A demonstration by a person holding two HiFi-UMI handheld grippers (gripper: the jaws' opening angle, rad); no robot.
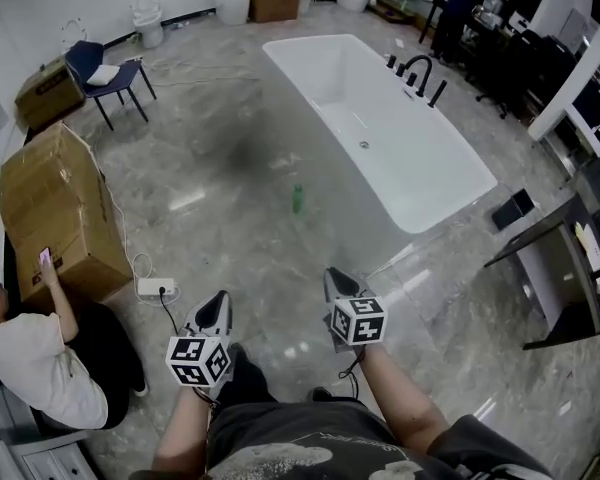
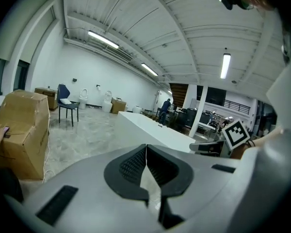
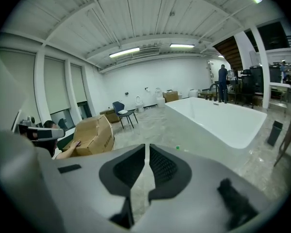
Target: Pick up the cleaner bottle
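The cleaner bottle (image 1: pixel 298 199) is small and green and stands upright on the grey marble floor, close to the left wall of the white bathtub (image 1: pixel 380 128). My left gripper (image 1: pixel 217 312) and right gripper (image 1: pixel 337 285) hover side by side well short of it, both shut with nothing between the jaws. In the right gripper view only the bottle's green top (image 3: pixel 177 147) peeks over the right gripper (image 3: pixel 147 147). The left gripper view shows the left gripper (image 2: pixel 146 147) pointing past the tub (image 2: pixel 155 127); the bottle is hidden there.
A large cardboard box (image 1: pixel 60 208) stands at the left, with a seated person (image 1: pixel 30 358) beside it and a power strip (image 1: pixel 155 288) with its cable on the floor. A blue chair (image 1: pixel 105 73) is farther back. A dark desk (image 1: pixel 555 268) is at the right.
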